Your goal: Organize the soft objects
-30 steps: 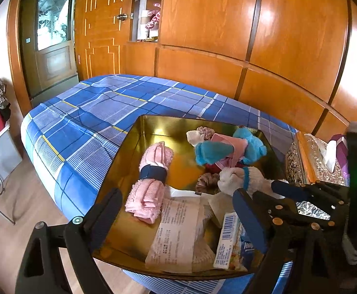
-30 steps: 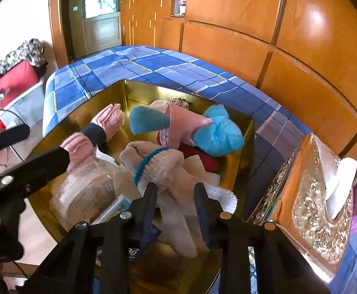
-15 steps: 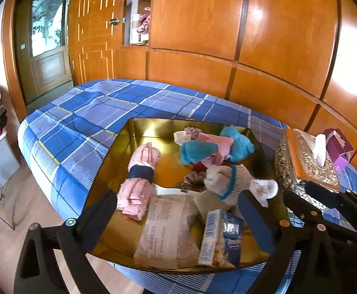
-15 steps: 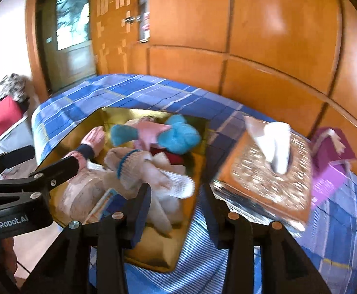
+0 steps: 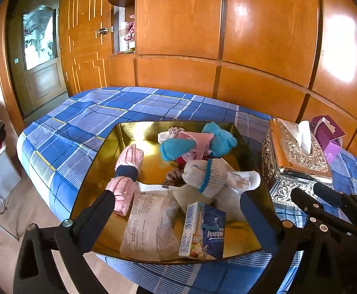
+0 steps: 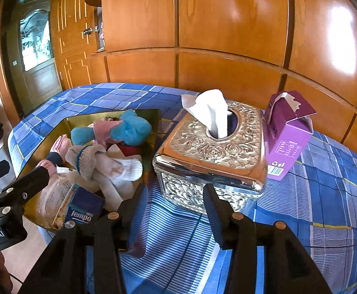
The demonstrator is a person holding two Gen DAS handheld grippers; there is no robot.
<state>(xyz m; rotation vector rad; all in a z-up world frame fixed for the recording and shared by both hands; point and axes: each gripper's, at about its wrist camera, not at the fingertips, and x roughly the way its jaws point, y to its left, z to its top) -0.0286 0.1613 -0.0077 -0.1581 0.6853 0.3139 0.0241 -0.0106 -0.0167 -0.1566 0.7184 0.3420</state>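
Two grippers hang over a bed with a blue checked cover [image 5: 100,115]; the left gripper [image 5: 176,210] has its jaws spread as wide as they go, nothing between the pads, above the near edge of a gold tray [image 5: 134,132]; the right gripper [image 6: 176,205] has just been opening, its jaws now partly apart and empty, over the striped cloth just right of the tray and in front of an embossed silver tissue box [image 6: 210,156].

Inside the tray lie the soft things, crowded together; a pink rolled towel [image 5: 127,169] with a dark band around its middle lies on the left, its long axis running from the near side to the far side and leaning slightly right; a white sock bundle [image 5: 212,176] with a blue stripe sits in the middle, its loose toe end pointing right toward the tissue box; a blue and pink plush toy [image 5: 198,142] lies at the far end, stretched left to right, one blue limb pointing left.

At the near edge a clear plastic packet [image 5: 149,223] and a Tempo tissue pack [image 5: 202,230] lie side by side, between the left gripper and the soft things; the tissue pack partly covers the packet's right edge; a purple carton [image 6: 286,142], torn open at the top, stands upright just right of the tissue box; wooden panelling [image 5: 264,36] lines the far wall.
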